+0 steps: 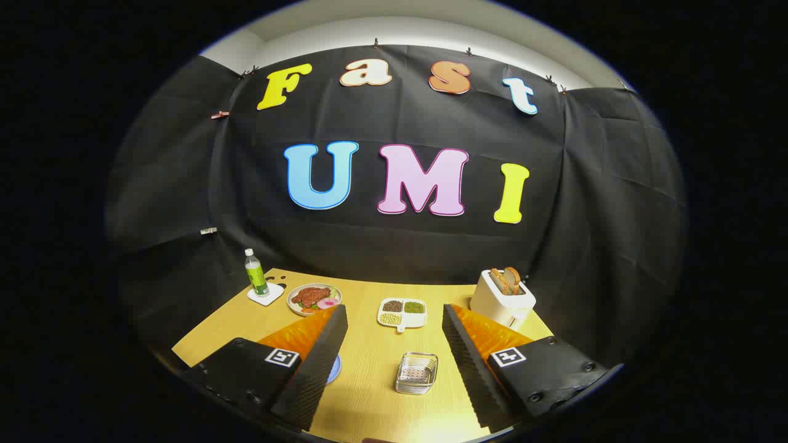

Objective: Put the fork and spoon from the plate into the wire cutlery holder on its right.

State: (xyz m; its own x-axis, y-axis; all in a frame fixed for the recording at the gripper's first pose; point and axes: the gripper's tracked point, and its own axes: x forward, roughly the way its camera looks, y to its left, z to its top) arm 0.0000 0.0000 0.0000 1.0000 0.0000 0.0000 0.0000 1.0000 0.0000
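Note:
The wire cutlery holder (417, 373) stands on the yellow wooden table (369, 394), low between my two fingers and nearer the right one. A sliver of a blue plate (335, 369) peeks out from behind the left finger (320, 351), which hides the rest of the plate and whatever lies on it. My gripper (394, 309) hangs above the table, open wide, with nothing between its fingers. The holder looks empty from here.
Along the back of the table stand a green-labelled bottle (255, 274) on a white coaster, a plate of food (314, 298), a white divided dish of grains (402, 312) and a white toaster (502, 296) with bread in it.

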